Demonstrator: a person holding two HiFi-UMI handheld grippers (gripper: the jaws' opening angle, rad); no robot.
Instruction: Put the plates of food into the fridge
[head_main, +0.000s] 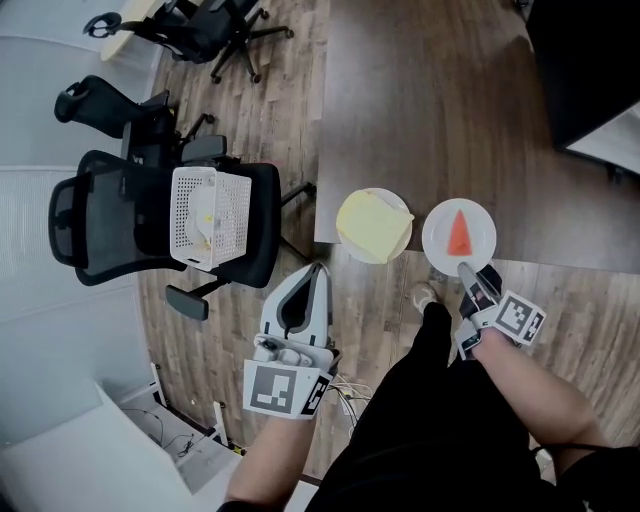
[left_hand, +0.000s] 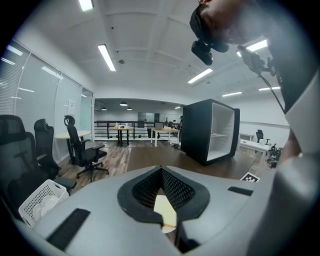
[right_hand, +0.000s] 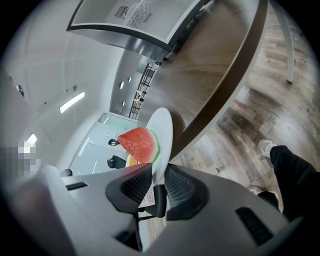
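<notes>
The rim of a white plate (head_main: 484, 222) is clamped between the jaws of the right claw (right_hand: 160, 174), with the 2 black pads pressed on it from either side. 1 wedge of watermelon (head_main: 458, 234), red with a green rind, is carried on this plate. The plate is seen at the near edge of the brown table (head_main: 430, 110); whether it rests on the wood cannot be told.

The left claw (head_main: 319, 270) is held with its jaw tips drawn together and nothing gripped. It is pointed at a second plate (head_main: 399, 204), just short of the rim and apart from it. That plate is covered almost wholly by a flat piece of yellow food (head_main: 372, 228) and is set by the table's corner, just beside the watermelon plate.

To the left, a white basket (head_main: 235, 200) is set on the seat of a black office chair (head_main: 105, 215); something pale lies inside and cannot be made out. In the left gripper view a black cabinet (left_hand: 195, 130) is seen beyond the table, open at the front, with a white inside and a shelf.

Square black-and-white markers are borne on the left cube (head_main: 283, 390) and the right cube (head_main: 520, 316). In the right gripper view a label (right_hand: 131, 10) is shown on a grey panel (right_hand: 150, 35), its print too small to be read
</notes>
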